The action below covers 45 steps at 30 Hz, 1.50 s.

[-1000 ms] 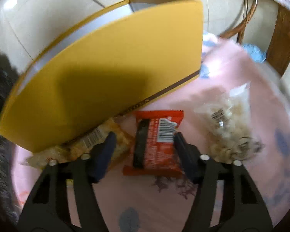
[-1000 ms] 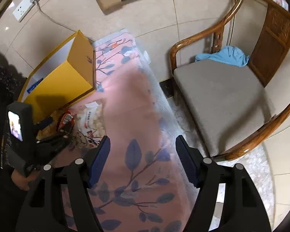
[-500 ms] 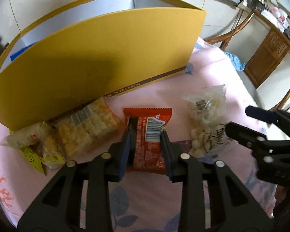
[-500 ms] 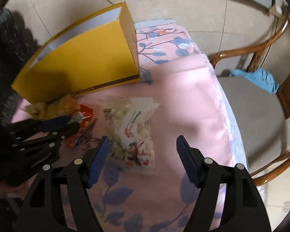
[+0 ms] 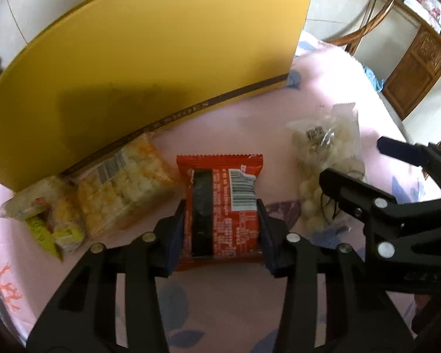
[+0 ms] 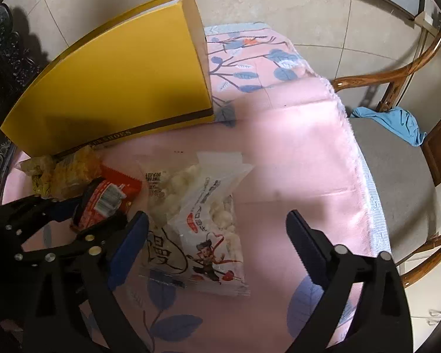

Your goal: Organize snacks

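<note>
The open yellow box [image 5: 150,67] stands at eleven o'clock of the snacks, likely their destination. The right gripper [image 6: 216,220], jaws just spread wide, straddles the white puff bag [image 6: 208,220] without touching it, probably lining up a grasp. The left gripper [image 5: 222,220] has been opening; its pads meet the red packet [image 5: 220,194]'s long edges, but I cannot tell whether they press. A pink floral cloth [image 6: 294,153] lies underneath, with a wooden chair [image 6: 397,161] at three o'clock

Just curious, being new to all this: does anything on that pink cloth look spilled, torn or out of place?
Nothing looks spilled or torn. The snack packets lie loose beside the yellow shoe box rather than inside it, the red packet between the left gripper's jaws.
</note>
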{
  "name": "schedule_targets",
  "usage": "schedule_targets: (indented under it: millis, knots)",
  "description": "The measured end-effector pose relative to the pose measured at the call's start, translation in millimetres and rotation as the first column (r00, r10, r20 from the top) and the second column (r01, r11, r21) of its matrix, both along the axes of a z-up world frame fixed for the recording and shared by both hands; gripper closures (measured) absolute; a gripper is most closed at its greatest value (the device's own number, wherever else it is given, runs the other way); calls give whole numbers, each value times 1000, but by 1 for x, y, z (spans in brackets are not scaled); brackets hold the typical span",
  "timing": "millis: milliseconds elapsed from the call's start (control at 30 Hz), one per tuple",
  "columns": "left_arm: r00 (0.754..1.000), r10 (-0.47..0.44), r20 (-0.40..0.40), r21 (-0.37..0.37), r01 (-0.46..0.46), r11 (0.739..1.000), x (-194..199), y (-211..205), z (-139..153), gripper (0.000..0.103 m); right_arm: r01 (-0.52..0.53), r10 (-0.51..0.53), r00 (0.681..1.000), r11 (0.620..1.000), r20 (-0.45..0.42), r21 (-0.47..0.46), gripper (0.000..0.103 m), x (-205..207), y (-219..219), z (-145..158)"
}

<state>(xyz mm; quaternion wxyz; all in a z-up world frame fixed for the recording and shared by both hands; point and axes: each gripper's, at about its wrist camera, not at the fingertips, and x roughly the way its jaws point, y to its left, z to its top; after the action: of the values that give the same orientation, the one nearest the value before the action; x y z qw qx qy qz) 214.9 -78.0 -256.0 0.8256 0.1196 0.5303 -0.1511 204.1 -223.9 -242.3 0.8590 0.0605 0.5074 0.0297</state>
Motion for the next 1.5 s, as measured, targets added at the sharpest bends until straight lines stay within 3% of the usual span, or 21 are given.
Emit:
schedule_targets:
  millis: [133,233,267,300,367,500,600,700,867,1000,1133,1300,1500]
  knots:
    - [998,53,-31,-28,-54,998,-11,12,8,58,24,-24,999,1000,-43,5,1,5,4,-15]
    - [996,86,-13,10,-86,996,-28,22,21,58,-21,20,1000,997,-6,-79,2,3,18,-18]
    - [996,89,0,19,-89,996,-34,23,28,58,-50,51,999,992,4,-120,12,0,25,-19]
    - [996,91,12,26,-91,996,-39,25,33,58,-63,66,998,988,14,-142,32,-3,29,-18]
    - [993,102,51,36,-104,994,-49,26,47,58,-87,89,996,984,3,-157,42,-9,36,-13]
    - [987,120,105,18,-123,992,-66,29,68,58,-71,62,996,985,-61,-154,48,-14,39,-5]
    - [984,130,124,9,-132,991,-80,40,81,58,-85,80,996,983,-41,-160,50,-28,41,8]
    - [981,140,137,4,-142,990,-88,43,94,58,-105,107,994,984,7,-144,51,-42,42,28]
    - [971,158,177,-2,-160,987,-105,54,110,58,-65,69,996,996,58,-54,51,-59,26,65]
    - [952,210,222,-137,-183,974,-122,89,146,58,-58,66,982,997,174,-50,51,-80,12,119]
    - [926,297,233,-198,-253,947,-128,124,173,58,-6,0,957,1000,289,20,51,-100,-12,174]
    - [892,334,305,-174,-293,940,-113,143,196,58,-13,-13,918,998,396,63,51,-105,-29,225]
    - [838,343,423,-91,-338,937,-40,134,221,58,-117,85,891,992,447,45,51,-36,-5,244]
